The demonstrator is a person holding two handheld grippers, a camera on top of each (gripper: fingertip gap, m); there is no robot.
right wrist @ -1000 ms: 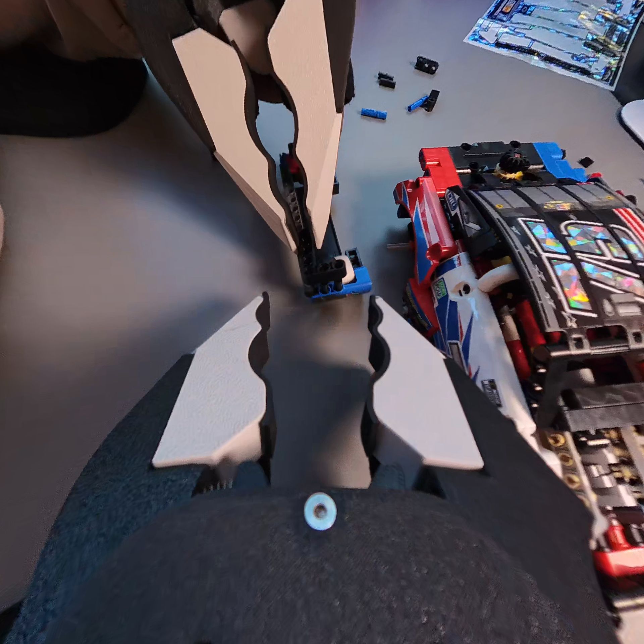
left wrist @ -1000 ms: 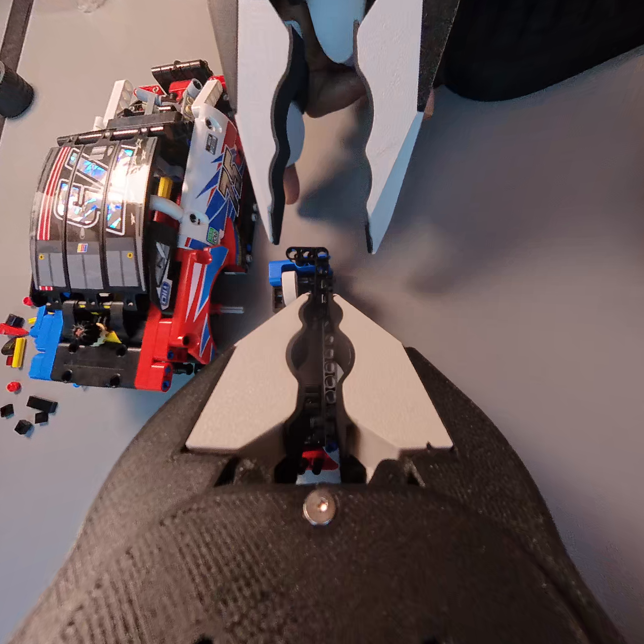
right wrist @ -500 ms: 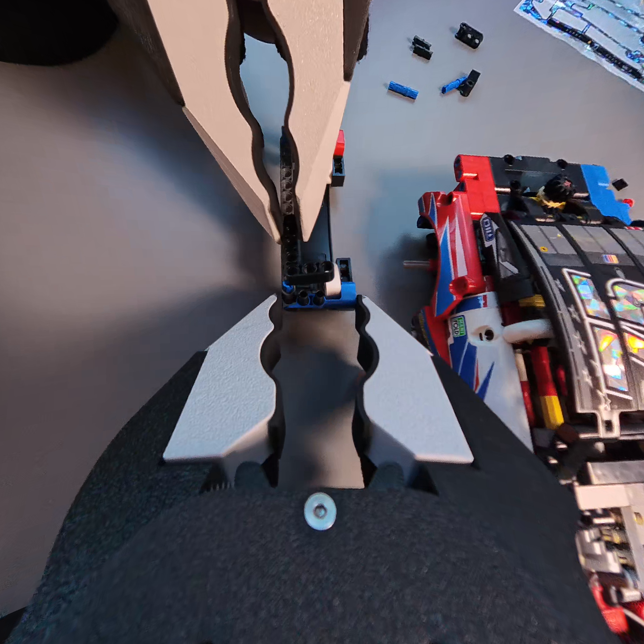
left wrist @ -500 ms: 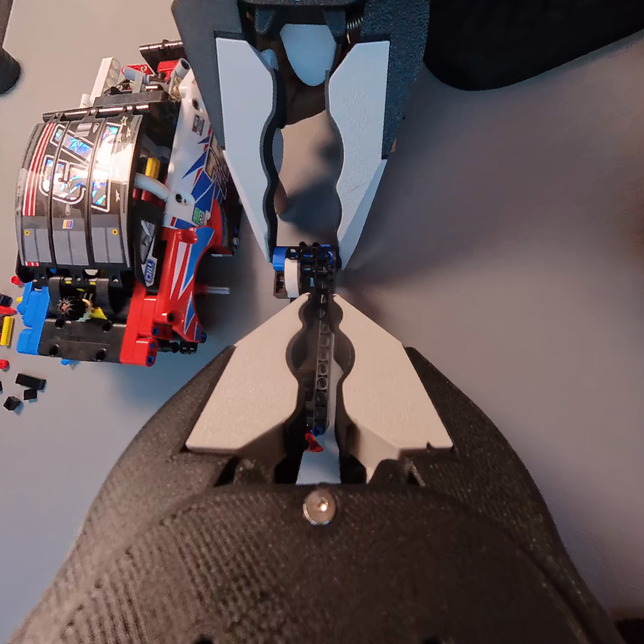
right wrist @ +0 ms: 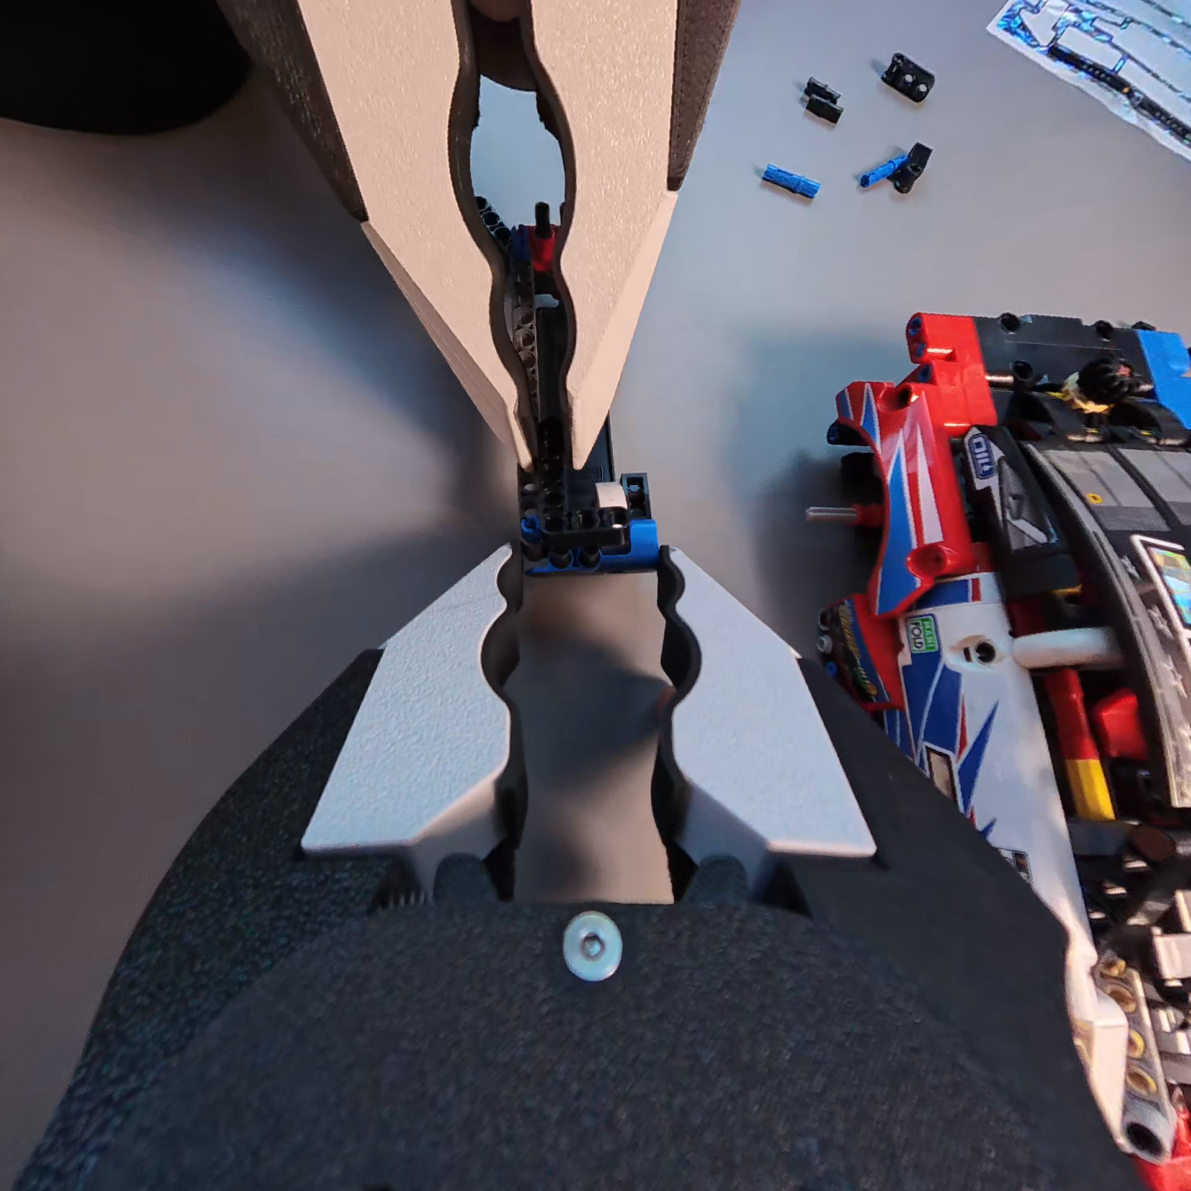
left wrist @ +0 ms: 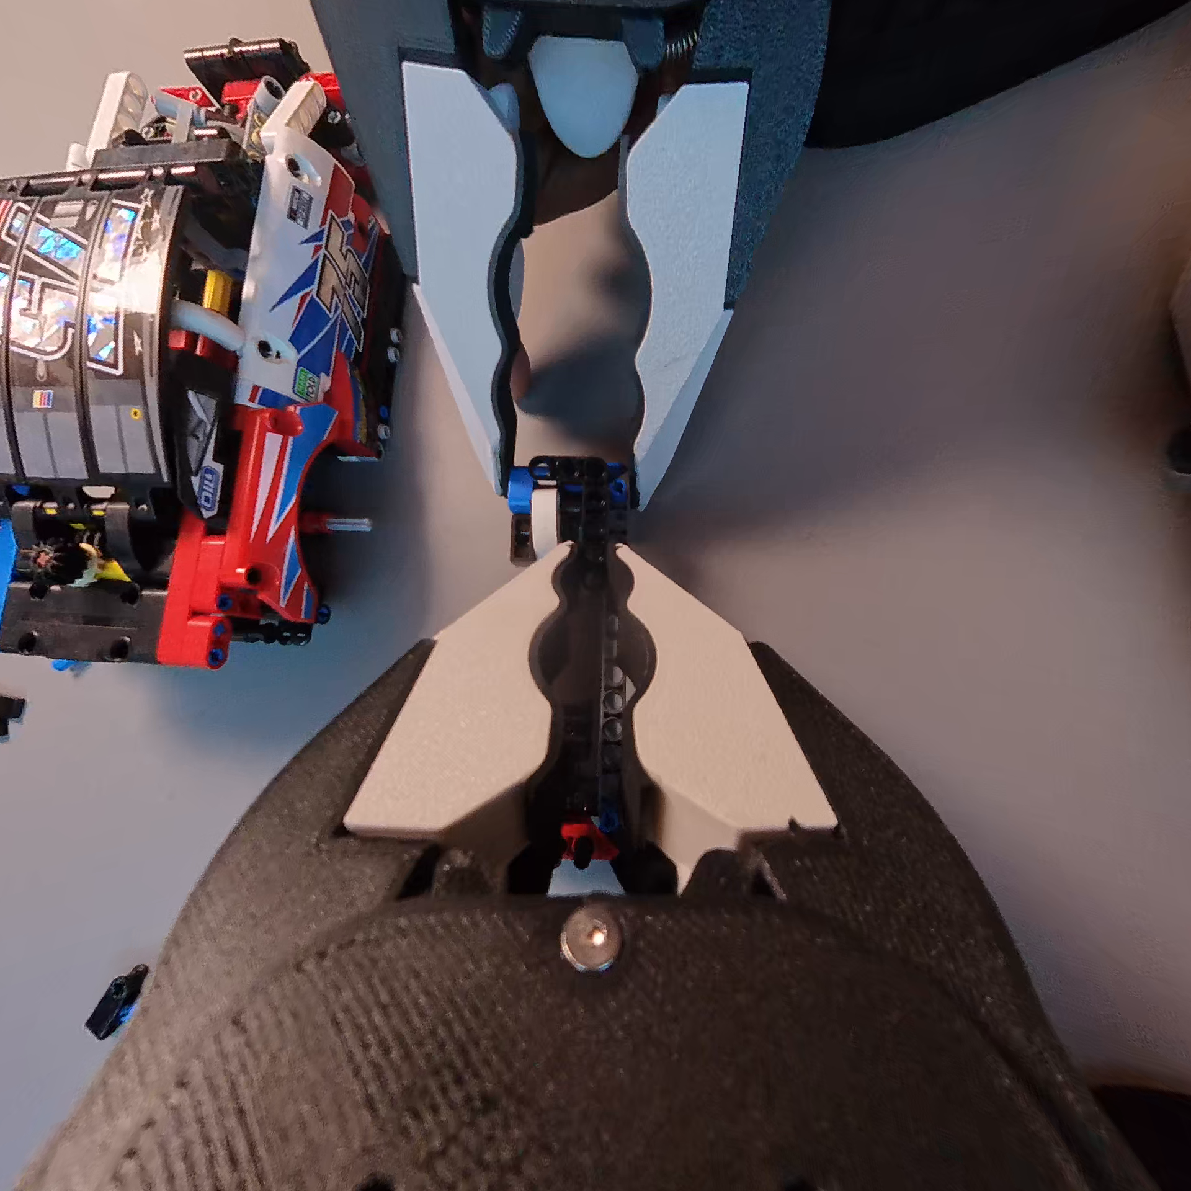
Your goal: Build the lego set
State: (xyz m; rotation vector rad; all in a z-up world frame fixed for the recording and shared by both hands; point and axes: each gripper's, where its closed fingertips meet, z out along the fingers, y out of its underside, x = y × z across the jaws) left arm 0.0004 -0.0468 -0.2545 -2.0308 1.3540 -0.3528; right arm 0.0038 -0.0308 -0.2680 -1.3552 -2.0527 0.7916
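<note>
My left gripper (left wrist: 593, 548) is shut on a long black beam sub-assembly (left wrist: 583, 509) with a blue and white end and a red part at its rear. It holds it low over the grey table (left wrist: 902, 580). My right gripper (right wrist: 588, 557) faces it head-on, its two fingertips pressed on either side of the blue end (right wrist: 635, 538). In the left wrist view the right gripper (left wrist: 570, 480) comes down from the top. In the right wrist view the left gripper (right wrist: 551, 461) comes down from the top. The red, white and blue car model (left wrist: 193, 387) lies beside them.
The car model (right wrist: 999, 580) fills the right side of the right wrist view. Loose blue pins (right wrist: 789, 180) and small black connectors (right wrist: 907, 77) lie beyond it, near a sticker sheet (right wrist: 1108, 71). A small black piece (left wrist: 116, 1008) lies at lower left. A dark sleeve (left wrist: 967, 64) is at top right. Left and right tips are no more than a few centimetres apart. Both grippers' tips are roughly 20 cm from the small black piece (left wrist: 116, 1008). My right wrist view (right wrist: 912, 158) looks at it from another angle.
My right gripper has moved in toward the left gripper and narrowed its jaws onto the blue end of the sub-assembly. The left gripper kept its hold.
</note>
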